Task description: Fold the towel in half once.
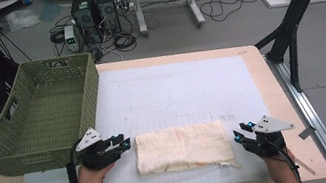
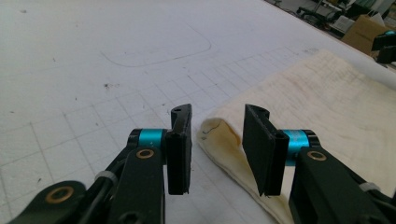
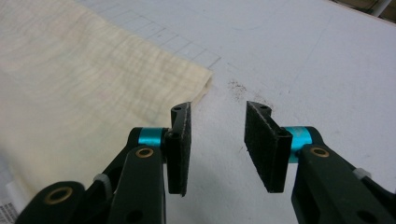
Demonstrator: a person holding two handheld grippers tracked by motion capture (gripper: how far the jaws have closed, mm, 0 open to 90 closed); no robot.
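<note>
A folded cream towel (image 1: 183, 147) lies flat on the white gridded mat (image 1: 176, 89) near the table's front edge. My left gripper (image 1: 127, 143) sits at the towel's left edge, jaws open. In the left gripper view the towel's (image 2: 327, 102) folded corner lies between the jaws of that gripper (image 2: 217, 142), and the pads do not press on it. My right gripper (image 1: 238, 135) is just off the towel's right edge, also open. In the right gripper view the towel (image 3: 84, 84) lies to the left and bare mat shows between the jaws of that gripper (image 3: 217, 140).
A green woven basket (image 1: 44, 117) stands on the table's left side, close behind my left hand. The wooden table edge (image 1: 278, 96) runs along the right. Computers, cables and boxes sit on the floor beyond the table.
</note>
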